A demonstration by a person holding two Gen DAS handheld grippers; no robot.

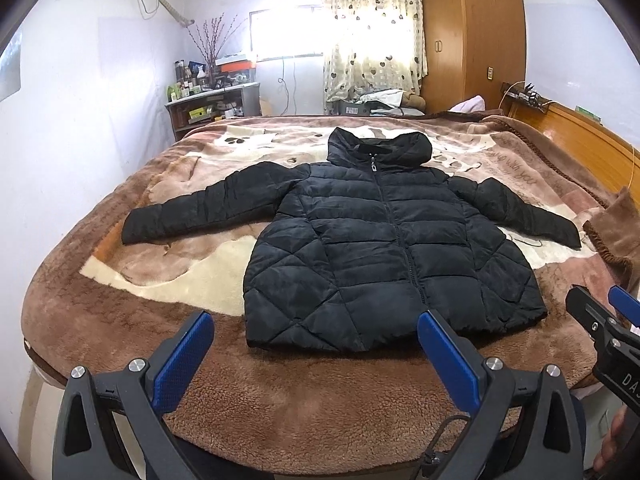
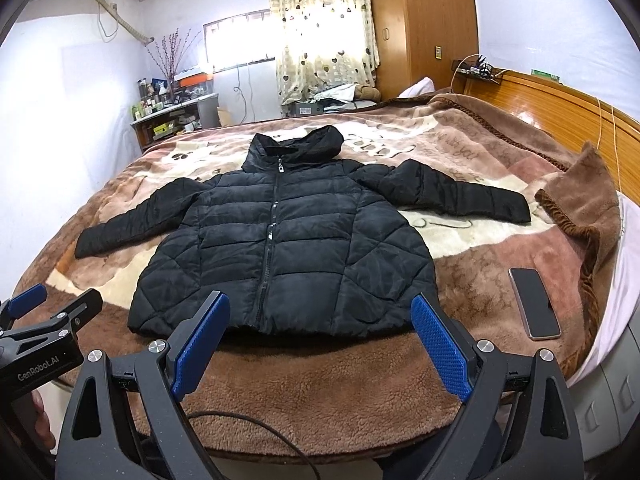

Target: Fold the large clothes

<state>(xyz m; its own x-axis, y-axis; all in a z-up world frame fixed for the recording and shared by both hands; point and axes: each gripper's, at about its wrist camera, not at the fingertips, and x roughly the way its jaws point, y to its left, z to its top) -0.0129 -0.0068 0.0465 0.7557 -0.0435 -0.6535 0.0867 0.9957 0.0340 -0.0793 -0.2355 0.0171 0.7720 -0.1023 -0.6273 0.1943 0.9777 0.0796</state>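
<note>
A black quilted hooded jacket [image 1: 380,248] lies flat and zipped on the bed, sleeves spread out to both sides, hood at the far end; it also shows in the right wrist view [image 2: 288,248]. My left gripper [image 1: 316,332] is open and empty, held above the bed's near edge just short of the jacket's hem. My right gripper [image 2: 320,316] is open and empty, also just short of the hem. Each gripper shows at the edge of the other's view: the right one [image 1: 600,312] and the left one [image 2: 52,304].
A brown fleece blanket [image 1: 120,320] covers the bed. A phone [image 2: 534,302] lies on it right of the jacket. A wooden headboard [image 2: 560,108] runs along the right. A wardrobe [image 1: 472,40], a curtain and a cluttered shelf [image 1: 212,108] stand beyond the bed.
</note>
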